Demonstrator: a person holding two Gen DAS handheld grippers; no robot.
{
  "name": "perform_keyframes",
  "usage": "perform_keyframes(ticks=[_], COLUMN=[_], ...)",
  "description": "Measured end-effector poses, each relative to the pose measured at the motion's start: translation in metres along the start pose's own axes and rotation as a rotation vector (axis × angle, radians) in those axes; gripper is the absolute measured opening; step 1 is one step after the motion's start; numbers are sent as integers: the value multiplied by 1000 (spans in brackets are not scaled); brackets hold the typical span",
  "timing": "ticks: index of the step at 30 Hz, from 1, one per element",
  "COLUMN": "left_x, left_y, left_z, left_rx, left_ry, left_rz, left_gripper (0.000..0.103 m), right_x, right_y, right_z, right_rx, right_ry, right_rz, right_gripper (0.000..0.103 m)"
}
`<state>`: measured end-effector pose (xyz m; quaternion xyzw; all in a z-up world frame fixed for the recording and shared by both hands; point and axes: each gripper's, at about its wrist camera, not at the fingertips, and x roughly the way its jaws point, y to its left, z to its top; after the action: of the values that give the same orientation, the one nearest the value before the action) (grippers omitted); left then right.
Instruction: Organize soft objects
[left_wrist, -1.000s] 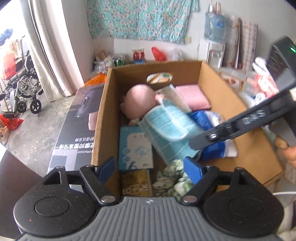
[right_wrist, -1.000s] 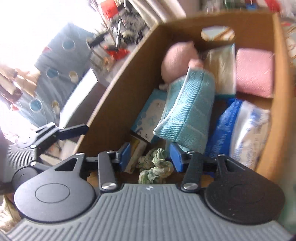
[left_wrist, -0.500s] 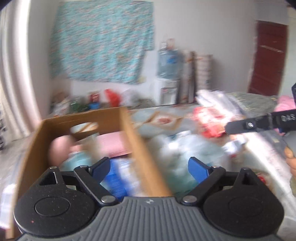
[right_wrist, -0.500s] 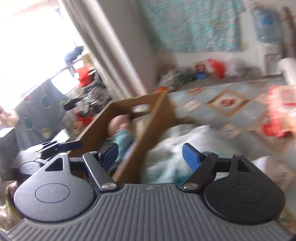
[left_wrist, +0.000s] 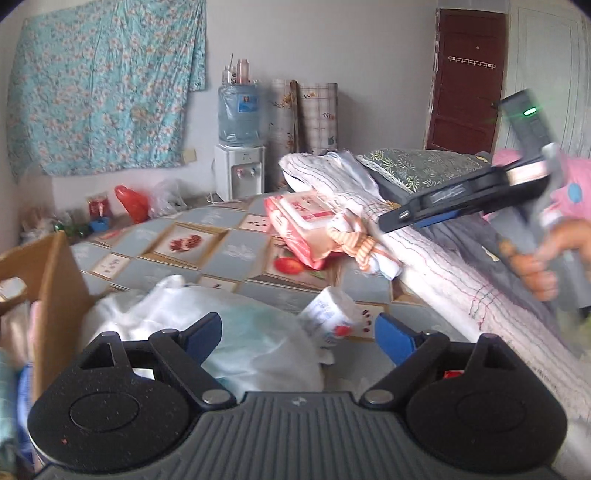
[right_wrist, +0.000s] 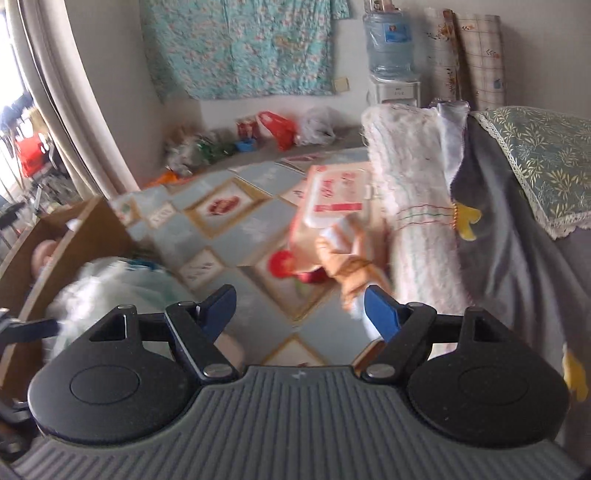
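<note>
Evidently both grippers are held spread and empty — left gripper (left_wrist: 297, 332), right gripper (right_wrist: 299, 306); the pink wipes pack (right_wrist: 334, 201) seems targeted for the cardboard box (left_wrist: 55, 291).

A lived-in room of a home, seen from my two grippers. My landmark is the bed (left_wrist: 229, 251), its cover printed with fruit squares. On it lie a folded blanket (left_wrist: 332, 173), a leaf-patterned pillow (left_wrist: 417, 166), a wipes pack (left_wrist: 299, 218) and a white bag (left_wrist: 258, 332). Beyond the bed, against the wall, stands a water dispenser (left_wrist: 240, 170) with its bottle (left_wrist: 238, 114); rolled mats (left_wrist: 306, 110) lean just beside it. Above the bed's far side hangs a floral cloth (left_wrist: 103, 85). A brown door (left_wrist: 465, 77) lies right of the bed, a curtain (right_wrist: 66, 92) left of it. A cardboard box (left_wrist: 55, 295) sits at the bed's near left corner.
</note>
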<state>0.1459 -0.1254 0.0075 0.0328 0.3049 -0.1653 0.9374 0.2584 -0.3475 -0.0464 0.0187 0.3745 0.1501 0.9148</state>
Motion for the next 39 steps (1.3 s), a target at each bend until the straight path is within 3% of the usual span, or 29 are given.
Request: perform_keyframes(ticks=[4, 7, 11, 14, 21, 25, 30, 35, 39], left_x=[13, 22, 25, 26, 18, 13, 6, -7, -16], left_y=[-4, -3, 1, 1, 0, -2, -1, 3, 8], left_z=[1, 4, 3, 2, 0, -7, -17, -25, -31], left_rx=[0, 5, 5, 18, 25, 17, -6, -28, -34], left_ry=[-1, 10, -6, -11, -14, -2, 11, 4, 3], left_rz=[31, 47, 51, 48, 15, -2, -14, -16, -8], left_gripper=[84, 78, 74, 73, 73, 73, 73, 73, 73], right_x=[57, 90, 109, 96, 31, 20, -12, -13, 11], right_y=[-12, -19, -25, -29, -34, -24, -6, 33, 65], right_z=[8, 12, 11, 11, -17, -45, -47, -33, -28], right_rx=[-63, -91, -89, -32, 154, 129, 57, 23, -32], right_ry=[37, 66, 99, 87, 154, 218, 117, 71, 23], right_rz=[-72, -101, -107, -56, 130, 91, 52, 181, 194], right_gripper=[74, 67, 44, 37, 38, 41, 63, 70, 70])
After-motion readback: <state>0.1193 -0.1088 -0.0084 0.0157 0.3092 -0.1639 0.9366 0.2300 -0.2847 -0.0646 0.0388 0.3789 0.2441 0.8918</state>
